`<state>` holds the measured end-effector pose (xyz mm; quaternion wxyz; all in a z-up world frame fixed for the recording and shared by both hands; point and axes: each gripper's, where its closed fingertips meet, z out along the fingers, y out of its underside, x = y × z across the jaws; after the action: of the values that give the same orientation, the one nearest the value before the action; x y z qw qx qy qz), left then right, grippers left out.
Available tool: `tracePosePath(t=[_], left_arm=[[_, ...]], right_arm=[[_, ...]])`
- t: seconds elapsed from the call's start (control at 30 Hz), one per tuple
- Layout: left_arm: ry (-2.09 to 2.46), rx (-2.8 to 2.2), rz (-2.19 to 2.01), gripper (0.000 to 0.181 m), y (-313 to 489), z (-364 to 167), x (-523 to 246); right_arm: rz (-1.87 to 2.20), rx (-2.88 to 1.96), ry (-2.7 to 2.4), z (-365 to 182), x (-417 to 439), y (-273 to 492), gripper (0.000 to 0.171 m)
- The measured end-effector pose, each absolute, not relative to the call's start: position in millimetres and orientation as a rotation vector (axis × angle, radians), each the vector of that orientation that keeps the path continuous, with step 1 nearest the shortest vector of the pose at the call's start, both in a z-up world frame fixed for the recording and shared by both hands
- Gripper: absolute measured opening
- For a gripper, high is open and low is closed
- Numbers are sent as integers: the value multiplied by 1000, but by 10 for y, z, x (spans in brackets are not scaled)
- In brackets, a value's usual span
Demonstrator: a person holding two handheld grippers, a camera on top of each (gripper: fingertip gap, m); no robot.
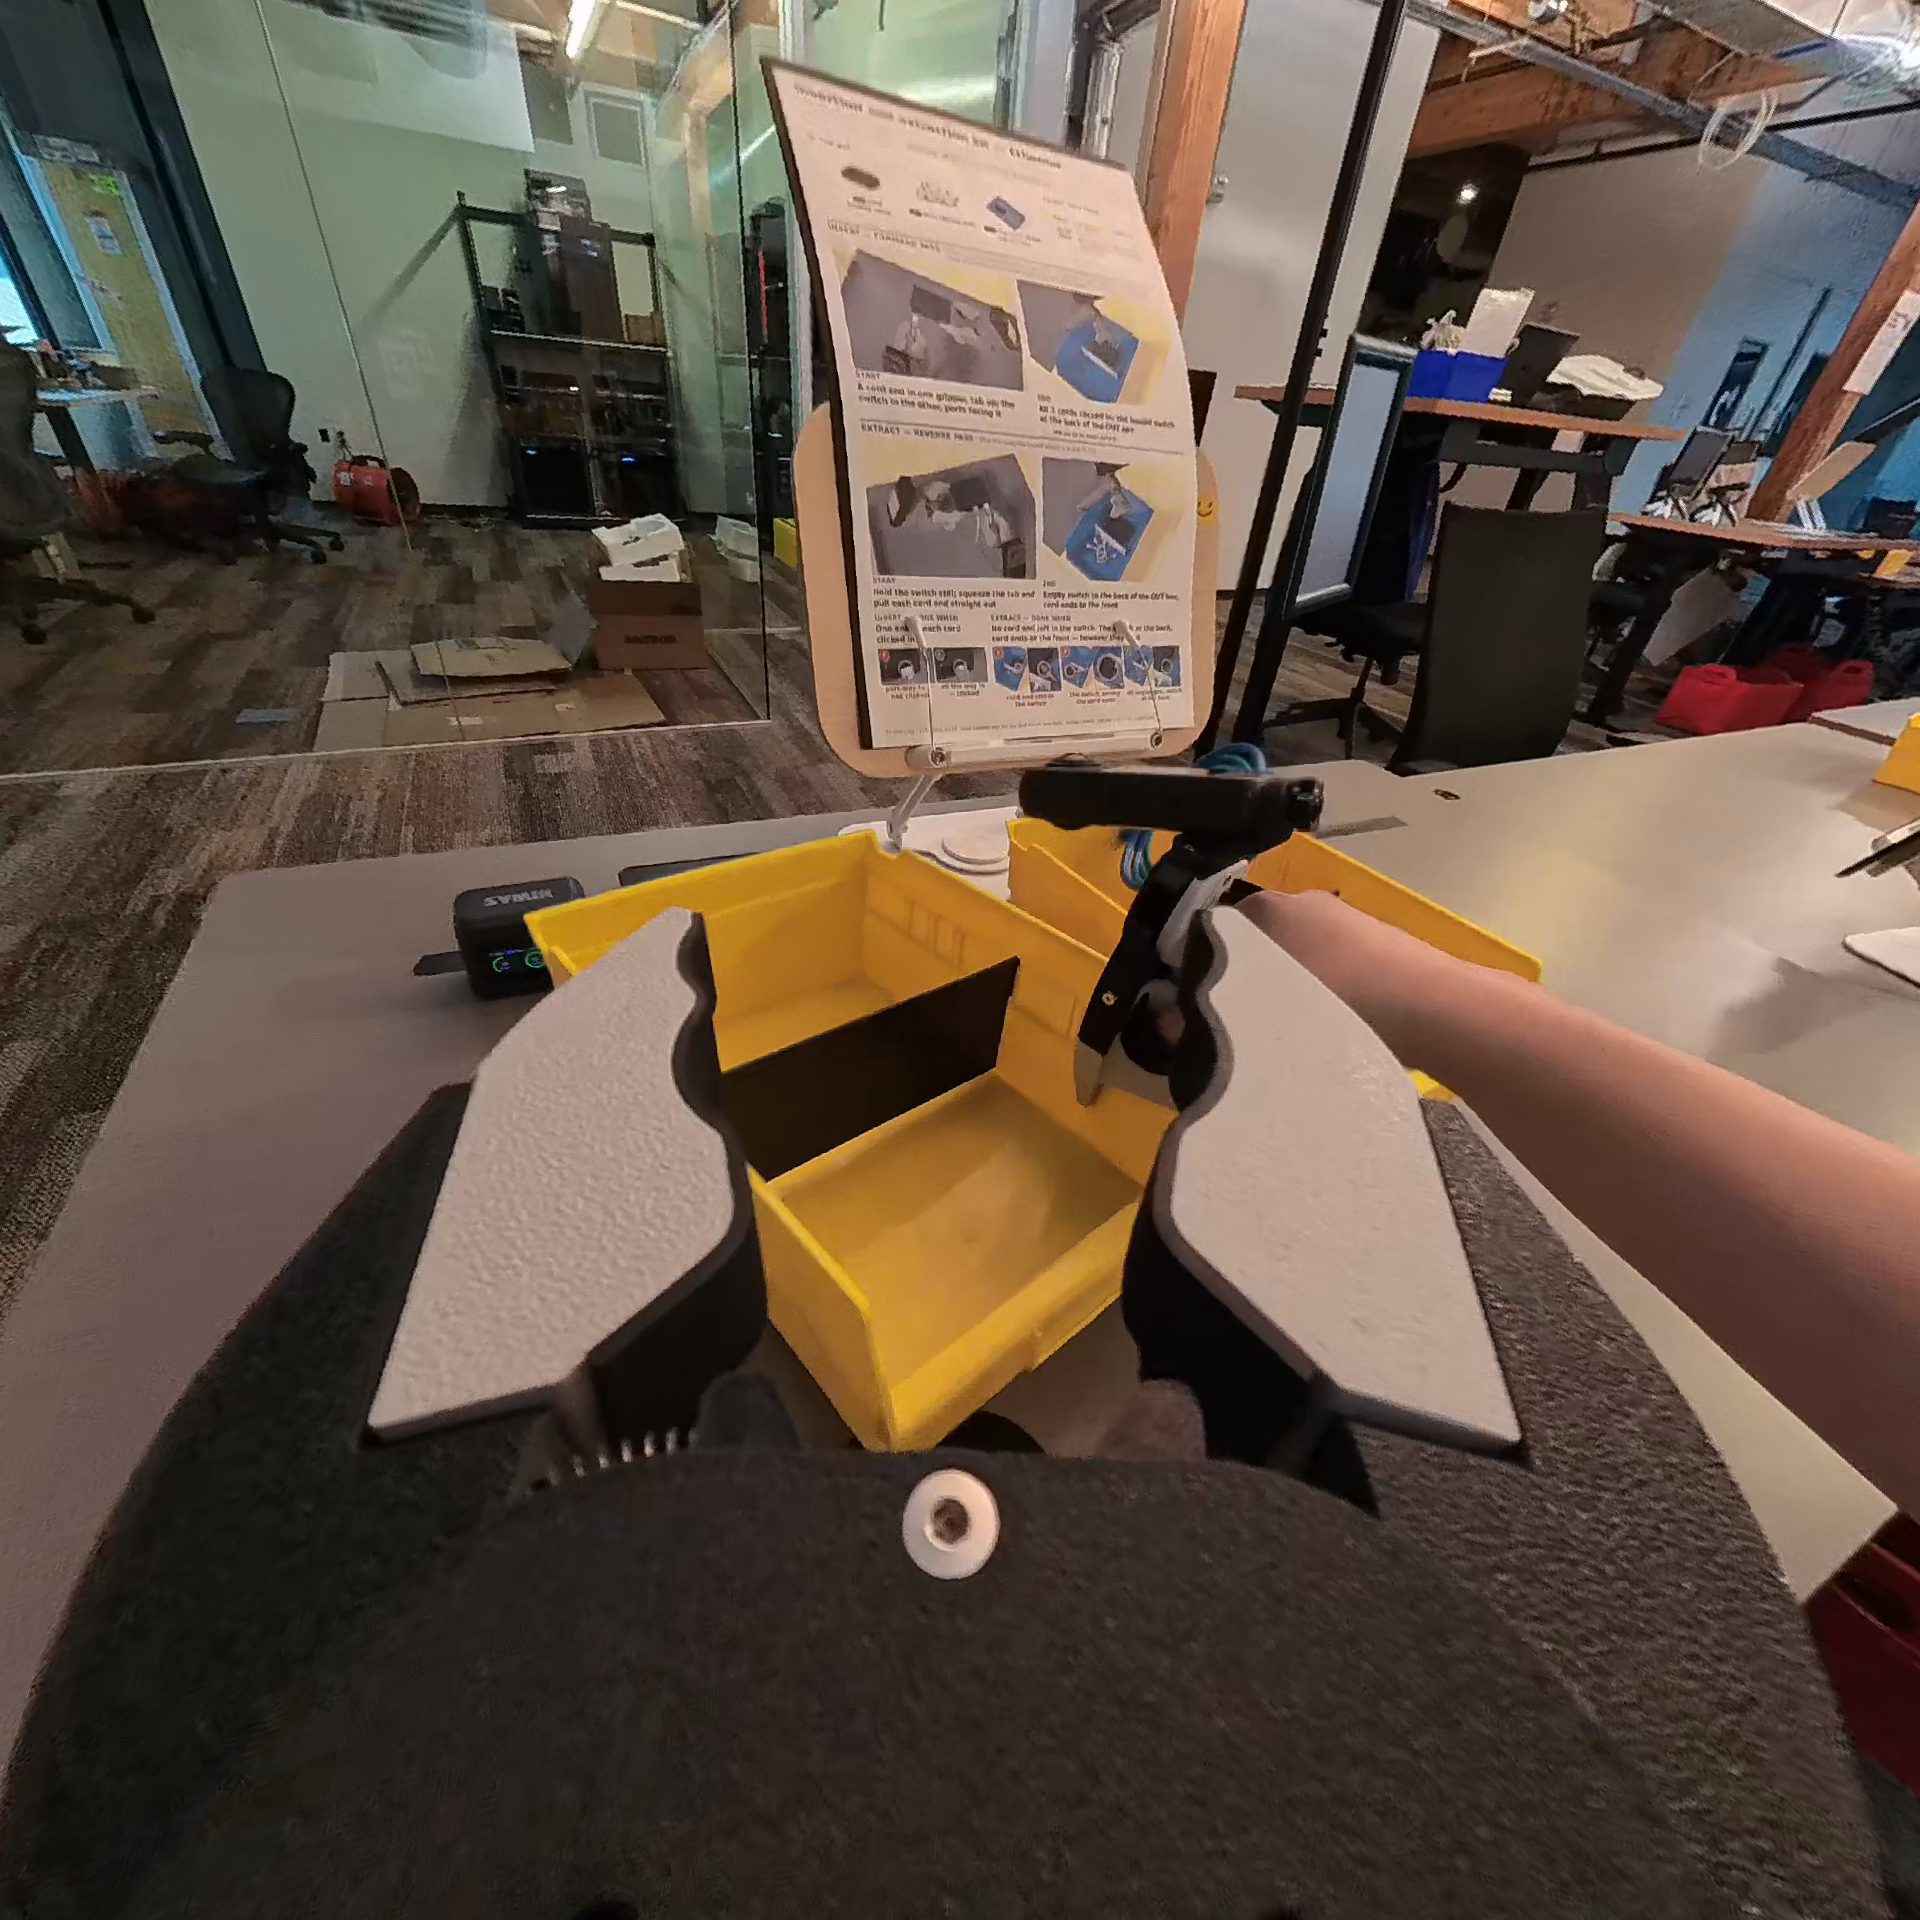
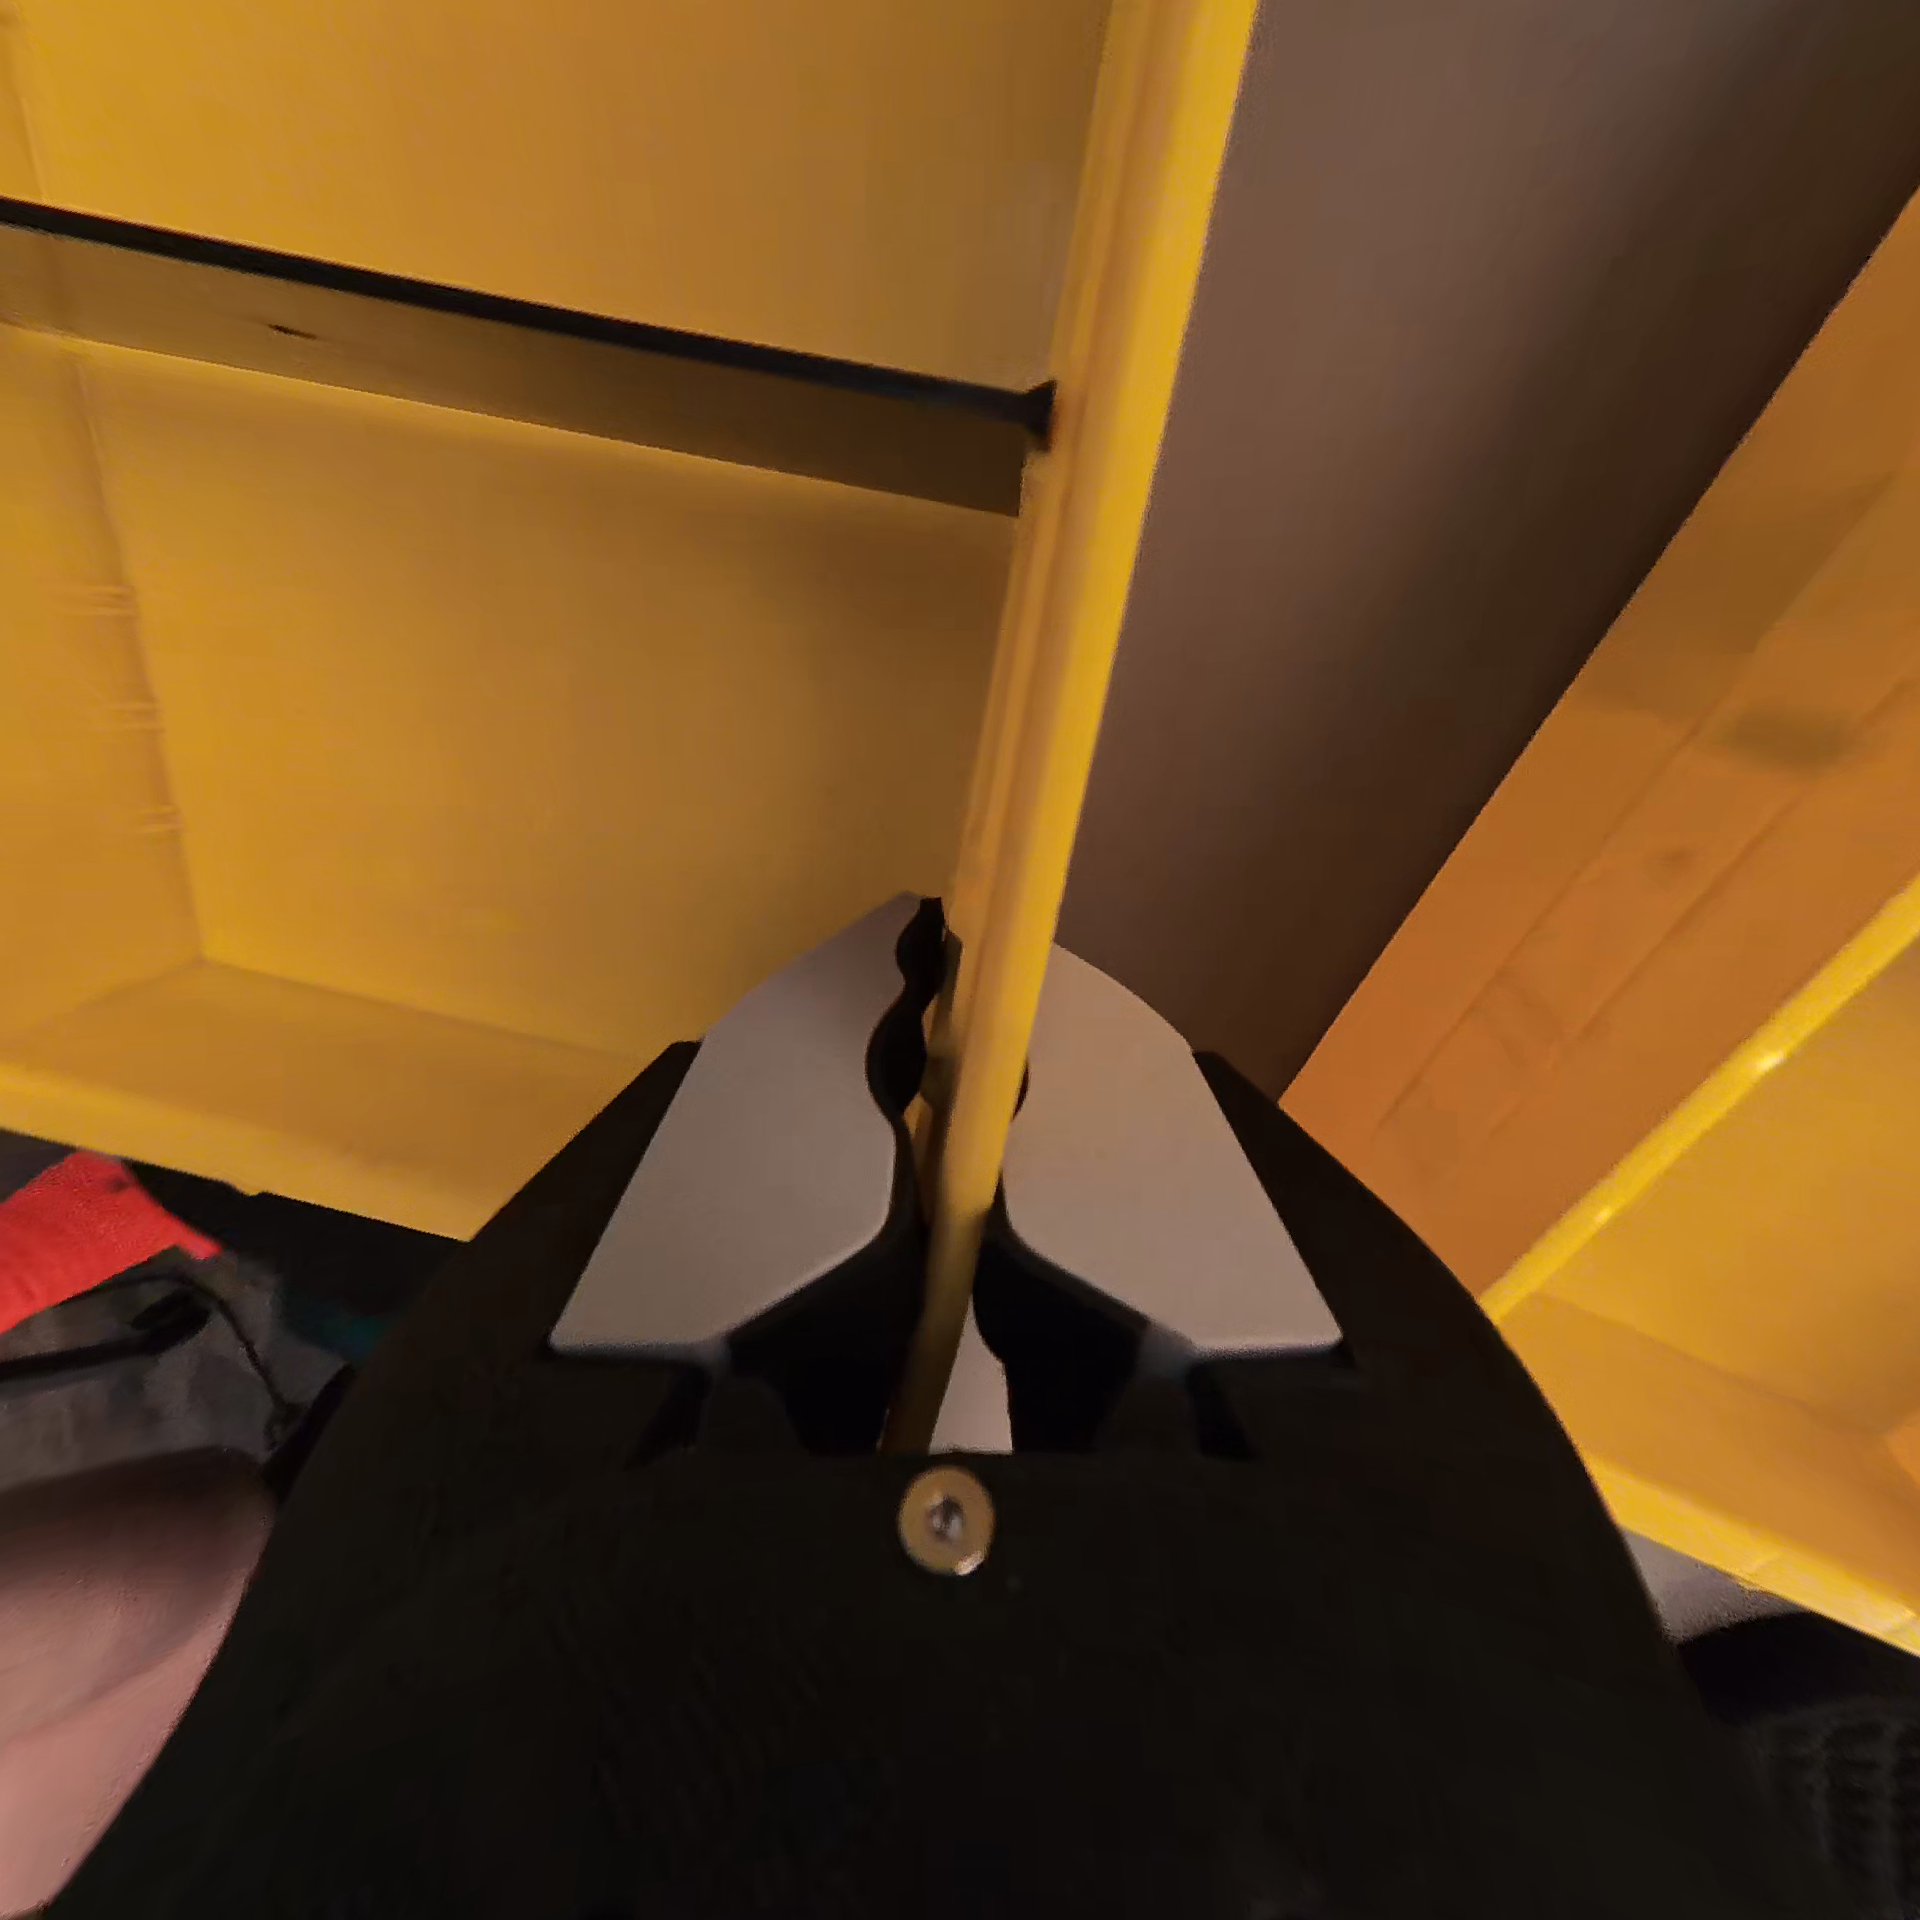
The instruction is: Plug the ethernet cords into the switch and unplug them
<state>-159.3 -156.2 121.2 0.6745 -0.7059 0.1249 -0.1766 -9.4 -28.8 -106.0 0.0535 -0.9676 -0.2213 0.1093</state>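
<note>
My left gripper (image 1: 945, 920) is open and empty, its grey fingers (image 1: 582, 1164) spread wide over a yellow bin (image 1: 831, 1299). A black divider (image 1: 883, 1070) splits the bin into two empty compartments. My right gripper (image 1: 1127, 1081) stands on the bin's right wall; in the right wrist view it (image 2: 987, 935) is shut on that yellow wall (image 2: 1101, 520). Blue ethernet cord (image 1: 1138, 857) shows in a second yellow bin (image 1: 1382, 894) behind. I see no switch in either view.
A stand with a printed instruction sheet (image 1: 997, 436) is behind the bins. A small black device with green lights (image 1: 509, 925) lies on the grey table (image 1: 260, 1091) at the left. A person's forearm (image 1: 1558, 1122) crosses from the right. The second bin (image 2: 1662, 935) sits close beside the first. The tips of one gripper are about 30 centimetres away from the tips of the other.
</note>
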Motion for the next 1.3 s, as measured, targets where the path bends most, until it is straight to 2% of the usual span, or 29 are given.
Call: tracePosePath(t=[0.13, 0.33, 0.47, 0.63, 0.73, 0.97, 1.13, 1.3], left_arm=[[249, -1590, -369, 91, -1793, 1333, -1660], [153, -1567, -377, 92, -2001, 1538, -1807], [122, -1656, -318, 97, -1836, 1308, -1891], [185, -1852, -408, 93, -1392, 717, -1507], [299, -2002, -431, 89, -1082, 290, -1013], [482, -2156, -515, 84, -475, -118, 164], [567, -2420, -430, 83, -158, -510, 706], [565, -2626, -367, 72, -71, -826, 833]], right_arm=[[429, -2908, -736, -706, -83, -361, 4], [572, -2801, -862, 133, 308, -450, 4], [435, -2723, -829, 570, 1189, -470, 4], [261, -2734, -645, 769, 2637, -652, 4], [180, -2752, -482, 730, 3491, -781, 4], [41, -2819, -148, 148, 4958, -929, 4], [77, -2899, -80, -409, 5377, -876, 4], [112, -2920, -135, -765, 5499, -807, 4]])
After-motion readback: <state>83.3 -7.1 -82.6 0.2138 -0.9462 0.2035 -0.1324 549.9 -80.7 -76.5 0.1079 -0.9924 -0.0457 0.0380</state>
